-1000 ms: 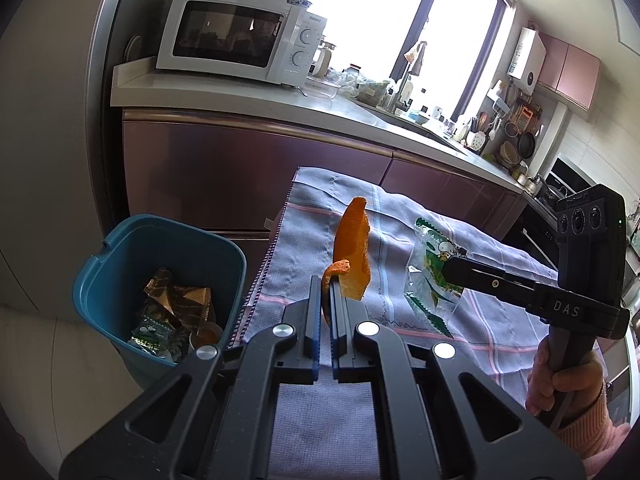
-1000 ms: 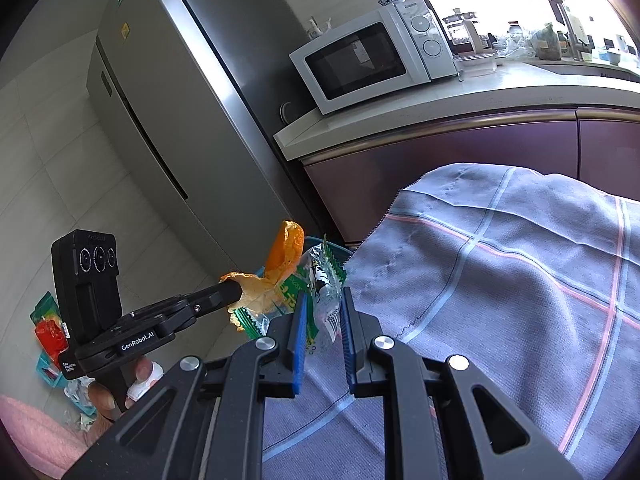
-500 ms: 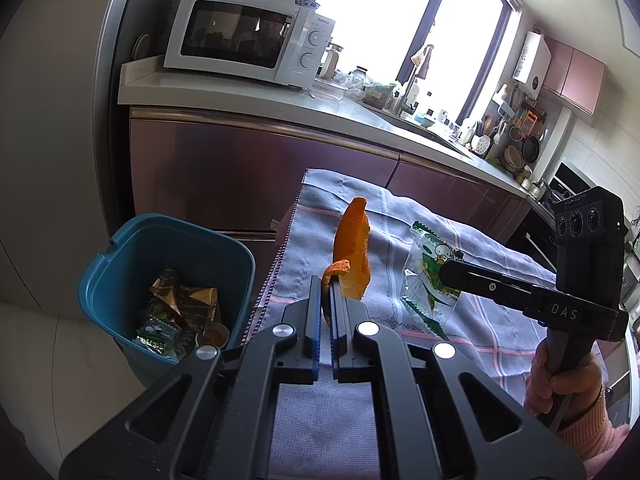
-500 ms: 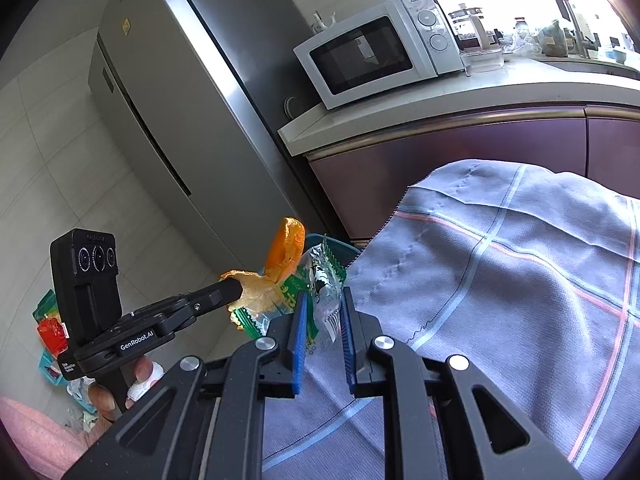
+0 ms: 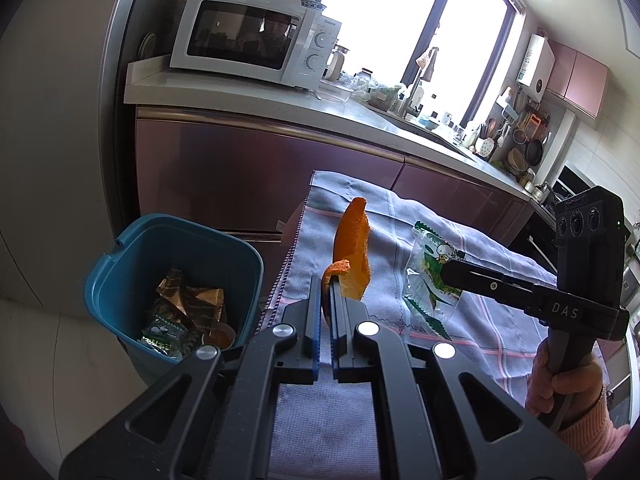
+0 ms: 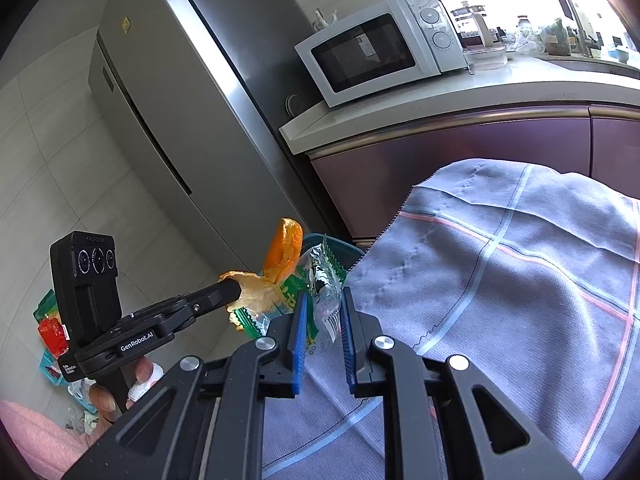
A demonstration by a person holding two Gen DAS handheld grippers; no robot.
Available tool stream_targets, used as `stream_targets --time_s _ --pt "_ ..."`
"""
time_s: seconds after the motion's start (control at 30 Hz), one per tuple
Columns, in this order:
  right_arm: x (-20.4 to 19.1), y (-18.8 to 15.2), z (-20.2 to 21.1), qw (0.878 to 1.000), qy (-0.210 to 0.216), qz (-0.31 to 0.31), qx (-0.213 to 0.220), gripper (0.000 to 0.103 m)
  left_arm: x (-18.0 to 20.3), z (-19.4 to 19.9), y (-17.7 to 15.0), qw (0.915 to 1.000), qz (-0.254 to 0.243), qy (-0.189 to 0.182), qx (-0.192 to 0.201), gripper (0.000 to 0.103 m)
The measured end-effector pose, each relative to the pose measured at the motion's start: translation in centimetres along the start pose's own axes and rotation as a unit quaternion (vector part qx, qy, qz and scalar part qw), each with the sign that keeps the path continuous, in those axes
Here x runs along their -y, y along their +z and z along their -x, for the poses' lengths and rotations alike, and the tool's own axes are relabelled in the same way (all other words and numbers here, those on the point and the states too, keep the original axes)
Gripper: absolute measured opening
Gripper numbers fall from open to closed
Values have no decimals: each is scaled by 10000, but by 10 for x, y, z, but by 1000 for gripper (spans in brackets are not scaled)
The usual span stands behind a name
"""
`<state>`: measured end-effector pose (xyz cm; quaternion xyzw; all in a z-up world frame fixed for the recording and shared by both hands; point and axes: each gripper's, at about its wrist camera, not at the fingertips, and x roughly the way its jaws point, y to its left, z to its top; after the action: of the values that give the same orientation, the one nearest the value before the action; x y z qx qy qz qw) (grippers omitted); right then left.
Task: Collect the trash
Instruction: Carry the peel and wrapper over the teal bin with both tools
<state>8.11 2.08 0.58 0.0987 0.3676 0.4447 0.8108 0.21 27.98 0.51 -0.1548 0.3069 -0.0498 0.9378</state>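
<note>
My left gripper [image 5: 326, 300] is shut on an orange peel [image 5: 352, 252] and holds it upright above the cloth's left edge; the peel also shows in the right wrist view [image 6: 282, 252]. My right gripper [image 6: 323, 312] is shut on a clear green-printed snack wrapper [image 6: 320, 292], which shows in the left wrist view [image 5: 430, 276] held above the cloth, right of the peel. A teal trash bin [image 5: 132, 276] with several wrappers inside stands on the floor left of the table.
A blue-grey checked cloth [image 6: 500, 280] covers the table. Behind are purple cabinets [image 5: 240, 176], a counter with a white microwave [image 5: 252, 36] and a steel fridge [image 6: 168, 100]. Colourful packets [image 6: 50, 328] lie on the floor.
Both grippers keep their hold on their items. The views have shifted slightly, with the bin sitting a little nearer the left gripper.
</note>
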Motion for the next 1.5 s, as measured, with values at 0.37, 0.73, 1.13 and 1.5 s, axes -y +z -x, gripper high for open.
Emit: stream_targets --time_s 0.37,0.73,1.13,1.5 --pt "-2 2 -9 10000 26 17 -73 14 -2 2 -2 10000 57 45 -6 4" --pt "-5 5 -19 9998 89 40 -174 14 -3 4 -1 9999 105 87 10 4" --pt "-7 7 -28 9995 144 83 -265 14 -6 6 -1 9998 157 138 27 4" --pt "-10 9 -34 9992 174 120 -330 14 -13 10 -2 9995 220 228 80 4"
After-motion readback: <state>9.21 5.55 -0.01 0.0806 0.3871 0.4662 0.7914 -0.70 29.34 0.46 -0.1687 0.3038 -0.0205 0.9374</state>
